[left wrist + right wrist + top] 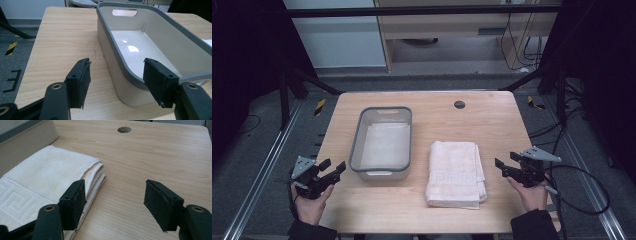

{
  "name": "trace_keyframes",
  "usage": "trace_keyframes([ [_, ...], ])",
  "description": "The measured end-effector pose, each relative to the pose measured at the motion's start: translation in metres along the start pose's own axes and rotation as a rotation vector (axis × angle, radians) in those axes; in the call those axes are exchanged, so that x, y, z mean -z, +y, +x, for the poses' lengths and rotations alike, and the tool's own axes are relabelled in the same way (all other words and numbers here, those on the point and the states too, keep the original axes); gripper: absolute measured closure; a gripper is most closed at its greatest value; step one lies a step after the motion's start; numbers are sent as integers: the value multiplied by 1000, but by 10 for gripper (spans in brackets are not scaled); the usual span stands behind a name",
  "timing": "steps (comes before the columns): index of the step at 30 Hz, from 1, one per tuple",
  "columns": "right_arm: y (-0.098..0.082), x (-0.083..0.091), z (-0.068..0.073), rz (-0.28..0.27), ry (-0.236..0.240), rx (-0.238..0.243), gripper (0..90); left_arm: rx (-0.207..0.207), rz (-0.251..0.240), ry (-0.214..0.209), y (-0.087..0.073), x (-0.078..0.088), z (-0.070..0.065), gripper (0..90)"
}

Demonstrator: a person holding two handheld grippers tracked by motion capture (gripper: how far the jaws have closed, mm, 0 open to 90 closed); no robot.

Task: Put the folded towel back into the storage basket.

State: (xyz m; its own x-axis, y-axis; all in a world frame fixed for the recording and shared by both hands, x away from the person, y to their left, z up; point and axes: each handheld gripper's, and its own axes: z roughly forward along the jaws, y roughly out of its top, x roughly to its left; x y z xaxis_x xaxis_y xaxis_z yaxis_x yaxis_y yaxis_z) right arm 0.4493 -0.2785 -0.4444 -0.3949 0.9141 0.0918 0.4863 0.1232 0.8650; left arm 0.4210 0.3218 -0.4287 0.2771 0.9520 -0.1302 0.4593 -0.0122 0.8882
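High view shows me the wooden table (502, 125) with a grey-rimmed tub (384, 142) on it. Just right of the tub lies a folded white towel (455, 173), close beside it but not touching. My left gripper (332, 169) hangs off the tub's near left corner, jaws spread with nothing between them. My right gripper (504, 165) sits well right of the tub, just past the towel's right edge, jaws also apart and holding nothing. A small round hole (459, 104) marks the tabletop beyond the tub, to its right.
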Motion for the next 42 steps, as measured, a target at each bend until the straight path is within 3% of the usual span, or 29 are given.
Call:
trace_keyframes([
  [14,16,3,-1,-22,2,5,349,-24,-13,-21,18,-2,-11,391],
  [25,29,4,2,-33,22,17,353,-72,-21,-65,32,-11,-37,384],
  [42,41,-7,8,-36,52,4,348,-126,-23,-130,41,-26,-74,380],
])
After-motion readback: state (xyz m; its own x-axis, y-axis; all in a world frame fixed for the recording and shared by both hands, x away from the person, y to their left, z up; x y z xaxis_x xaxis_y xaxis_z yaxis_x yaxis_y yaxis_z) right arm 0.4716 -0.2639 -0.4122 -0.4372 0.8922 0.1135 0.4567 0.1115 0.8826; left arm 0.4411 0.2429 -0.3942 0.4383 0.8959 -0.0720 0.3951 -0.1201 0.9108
